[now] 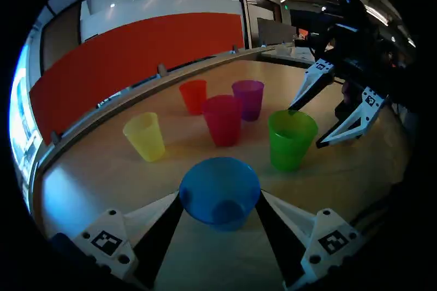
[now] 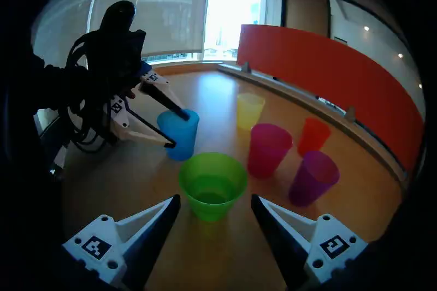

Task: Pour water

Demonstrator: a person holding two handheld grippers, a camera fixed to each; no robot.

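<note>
Since the blue cup point(image 1: 219, 190) stands upright on the tabletop point(image 1: 109, 192) between the fingers point(image 1: 145, 220) of our left claw point(image 1: 219, 197), we judge that claw closed on it, though the fisheye bend leaves true contact on both sides a little unsure. Our right claw point(image 2: 214, 198) stands open, one finger on either side of the green cup point(image 2: 212, 182), with slim gaps showing. From the blue cup, the green one sits at two o'clock, the yellow cup point(image 1: 145, 137) at ten, and the red cup point(image 1: 223, 120), orange cup point(image 1: 194, 96) and purple cup point(image 1: 248, 100) around twelve. We expect thin plastic: light, slick, and apt to buckle under a hard squeeze. We would hold it at mid-wall, below the rim, squeezing gently, since water would add weight.
</note>
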